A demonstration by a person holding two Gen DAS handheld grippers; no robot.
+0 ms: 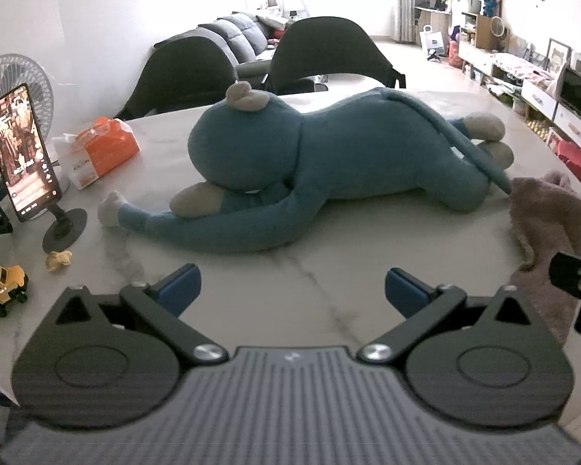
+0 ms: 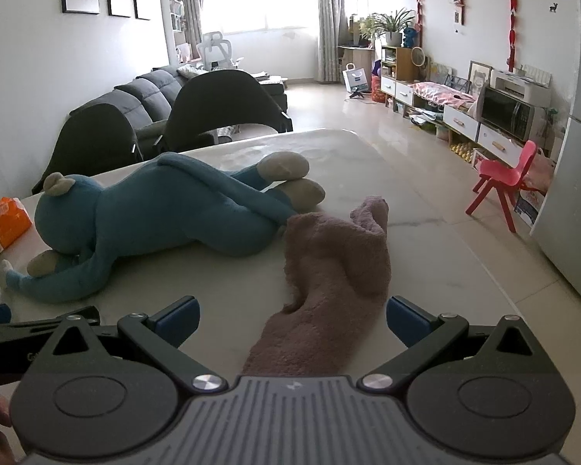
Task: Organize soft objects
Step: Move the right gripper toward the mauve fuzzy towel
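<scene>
Left wrist view: the left claw (image 1: 292, 290) hovers spread apart, empty, above the marble table (image 1: 290, 271), facing a blue plush monkey (image 1: 329, 162) lying face-down.

Right wrist view: the right claw (image 2: 292, 319) gapes over a crumpled brown towel (image 2: 329, 283) beside the monkey's tail.

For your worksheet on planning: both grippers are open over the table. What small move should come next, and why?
Probably close the right gripper on the towel: the cloth already lies between its open jaws, while the left gripper has only bare table between its fingers, short of the plush.
</scene>
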